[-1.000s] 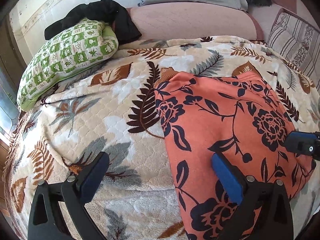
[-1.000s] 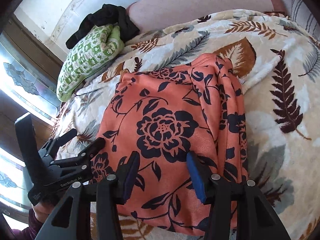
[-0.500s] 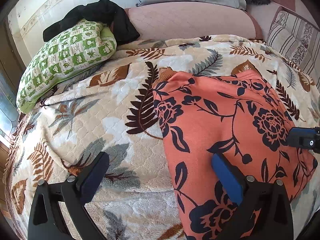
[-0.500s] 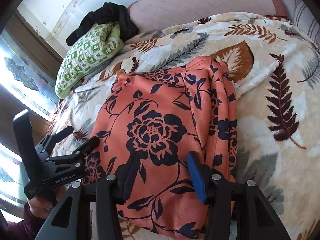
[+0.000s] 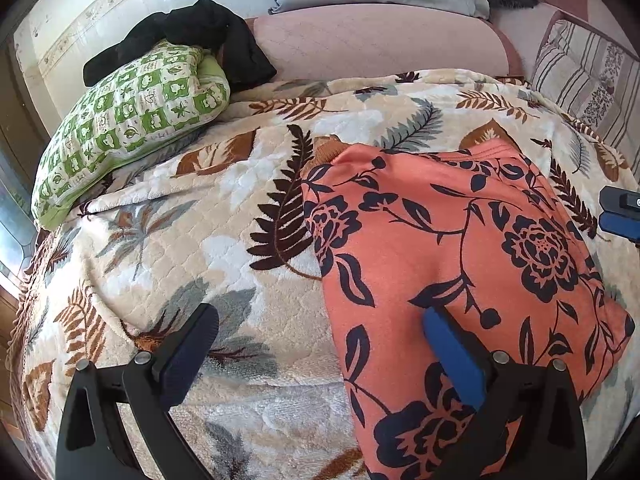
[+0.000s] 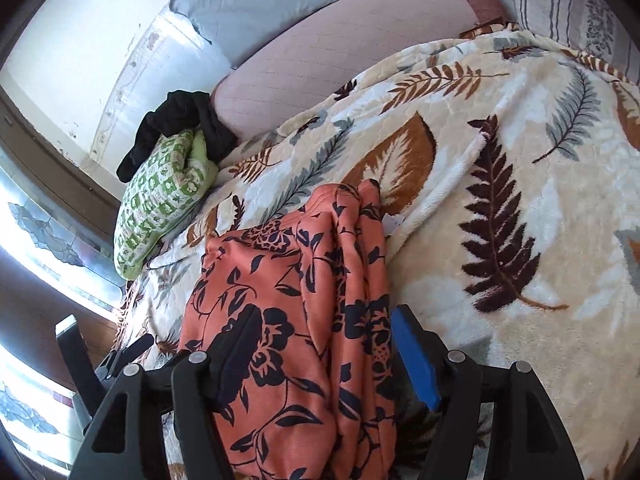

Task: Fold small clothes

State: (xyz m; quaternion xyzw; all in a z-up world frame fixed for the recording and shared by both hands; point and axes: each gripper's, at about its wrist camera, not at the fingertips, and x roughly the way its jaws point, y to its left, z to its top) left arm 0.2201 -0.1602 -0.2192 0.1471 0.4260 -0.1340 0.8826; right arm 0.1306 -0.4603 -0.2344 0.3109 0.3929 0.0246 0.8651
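The folded orange floral garment [image 6: 288, 320] lies on the leaf-print blanket [image 6: 500, 160] between the right gripper's [image 6: 324, 344] jaws, just opening, not pinching; the left gripper [image 5: 320, 348] is spread, its right finger over the garment's edge.

Plush quilted blanket [image 5: 240, 208], matt cloth garment [image 5: 460, 240]

To your left of the folded orange garment [image 5: 460, 248] the blanket [image 5: 208, 240] lies bare up to the green pillow [image 5: 128, 120] and black cloth [image 5: 192, 36]. To your right the blanket is open too, until the striped cushion [image 6: 572, 4]. The pink headboard [image 5: 376, 48] blocks the far side.
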